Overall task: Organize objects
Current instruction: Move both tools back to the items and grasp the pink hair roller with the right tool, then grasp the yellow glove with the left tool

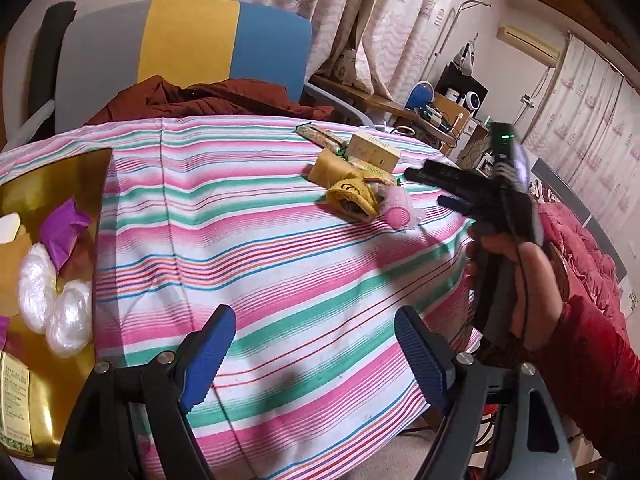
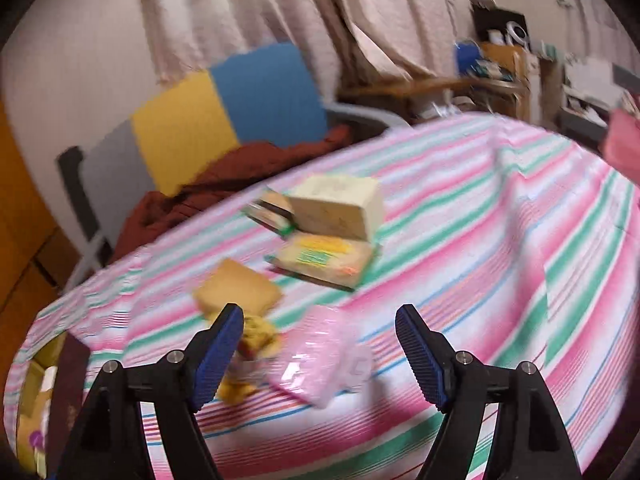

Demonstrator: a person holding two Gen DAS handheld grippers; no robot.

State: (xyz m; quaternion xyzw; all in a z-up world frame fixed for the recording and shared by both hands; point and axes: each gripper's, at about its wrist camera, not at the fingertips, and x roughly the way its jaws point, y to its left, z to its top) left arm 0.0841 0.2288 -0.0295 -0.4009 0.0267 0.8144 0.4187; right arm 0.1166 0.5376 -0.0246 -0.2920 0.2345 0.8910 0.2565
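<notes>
While both sets of ribbed blue jaws stand wide and empty, right gripper (image 2: 319, 344) hovers over crinkly pink plastic packet (image 2: 320, 364) on striped cloth worktop (image 1: 280, 264); left gripper (image 1: 316, 344) near glossy gold box (image 1: 52, 184).

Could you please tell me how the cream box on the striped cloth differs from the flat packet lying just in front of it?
The cream box is a tall, thick block, while the flat packet is thin and lies low on the cloth. The cream box is nearly plain and pale; the flat packet carries yellow and green label patches. The cream box sits farther from the right gripper, the flat packet nearer. Both rest untouched on the striped cloth, close together.
</notes>
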